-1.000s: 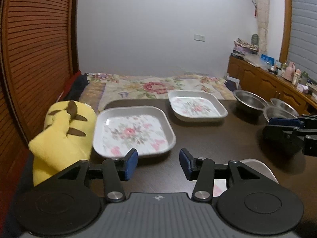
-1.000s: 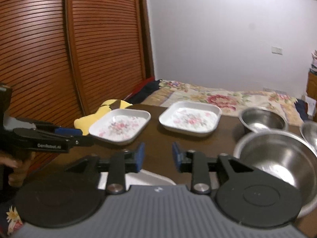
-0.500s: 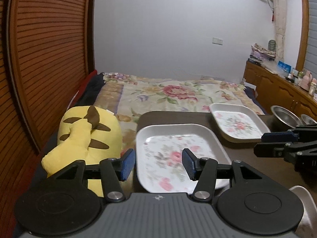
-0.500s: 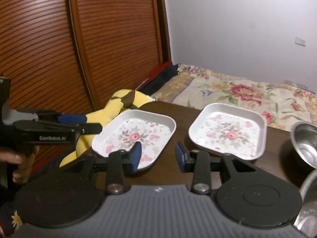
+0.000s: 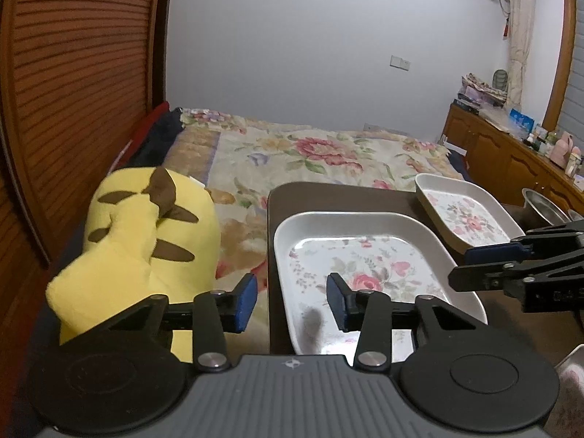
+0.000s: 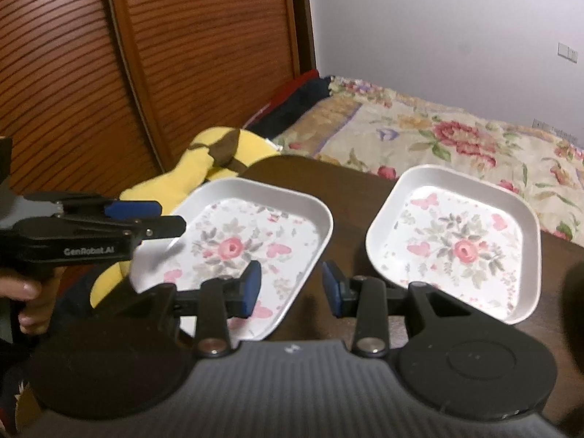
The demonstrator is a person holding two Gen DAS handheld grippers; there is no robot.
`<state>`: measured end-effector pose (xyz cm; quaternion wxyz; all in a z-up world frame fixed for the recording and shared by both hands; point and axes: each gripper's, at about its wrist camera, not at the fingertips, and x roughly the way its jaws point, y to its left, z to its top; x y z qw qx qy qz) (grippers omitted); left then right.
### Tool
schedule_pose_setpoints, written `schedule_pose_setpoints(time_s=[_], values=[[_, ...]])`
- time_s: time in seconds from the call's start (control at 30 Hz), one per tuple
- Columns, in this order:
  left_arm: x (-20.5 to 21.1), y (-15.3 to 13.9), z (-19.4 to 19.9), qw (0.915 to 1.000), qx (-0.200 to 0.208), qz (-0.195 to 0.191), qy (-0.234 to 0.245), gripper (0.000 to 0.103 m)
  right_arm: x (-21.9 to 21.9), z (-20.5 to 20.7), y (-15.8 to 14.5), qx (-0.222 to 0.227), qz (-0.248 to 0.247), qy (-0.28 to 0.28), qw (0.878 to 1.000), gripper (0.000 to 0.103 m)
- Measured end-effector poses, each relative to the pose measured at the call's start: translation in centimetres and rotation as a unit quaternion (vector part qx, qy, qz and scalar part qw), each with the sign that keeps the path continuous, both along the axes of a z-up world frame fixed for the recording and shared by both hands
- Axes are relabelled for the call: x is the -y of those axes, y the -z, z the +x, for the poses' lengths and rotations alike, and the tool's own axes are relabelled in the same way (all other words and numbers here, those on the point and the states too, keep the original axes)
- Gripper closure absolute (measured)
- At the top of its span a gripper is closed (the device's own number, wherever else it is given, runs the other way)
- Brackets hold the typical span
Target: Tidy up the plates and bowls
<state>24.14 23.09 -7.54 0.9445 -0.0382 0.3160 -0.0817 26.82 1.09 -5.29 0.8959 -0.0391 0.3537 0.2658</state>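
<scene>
Both grippers have swung left since a second ago, so the steel bowls have nearly left my views and the two floral plates now fill them. My left gripper point(image 5: 291, 301) hangs over the near left edge of the bench point(image 5: 328, 197), jaws spread wide and holding nothing; one finger sits over the near plate point(image 5: 361, 252), the other out past the bench edge above the bed point(image 5: 310, 153). My right gripper point(image 6: 289, 286) is also wide open and empty, its jaws straddling the strip of dark bench between the near plate point(image 6: 248, 241) and the far plate point(image 6: 456, 241). The plates lie flat, side by side but apart, with the near one at the bench's left corner. A steel bowl point(image 5: 544, 206) just shows at the far right, past the far plate point(image 5: 463, 211). The yellow plush toy point(image 5: 142, 241) lies on the bed just left of the bench. I think the pale shape point(image 5: 571, 372) at my lower right is another dish, but it is too cut off to tell.
</scene>
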Motion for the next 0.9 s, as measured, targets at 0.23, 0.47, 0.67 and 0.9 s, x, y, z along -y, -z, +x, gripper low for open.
schedule_pose_setpoints(time_s=[0.23, 0.47, 0.67, 0.9], values=[[-0.6, 0.5, 0.3, 0.9999, -0.004, -0.014, 0.009, 0.068, -0.5, 0.8, 1.0, -0.02, -0.008, 0.0, 1.0, 0.065], [-0.7, 0.6, 0.1, 0.9998, -0.003, -0.016, 0.014, 0.075, -0.8, 0.9, 1.2, -0.022, -0.01, -0.002, 1.0, 0.067], [-0.6, 0.6, 0.0, 0.9997, -0.007, -0.018, 0.018, 0.085, -1.1, 0.9, 1.2, -0.024, -0.014, -0.009, 1.0, 0.076], [-0.3, 0.7, -0.4, 0.9997, -0.009, -0.013, 0.017, 0.086, -0.9, 0.8, 1.3, -0.025, -0.013, -0.01, 1.0, 0.08]])
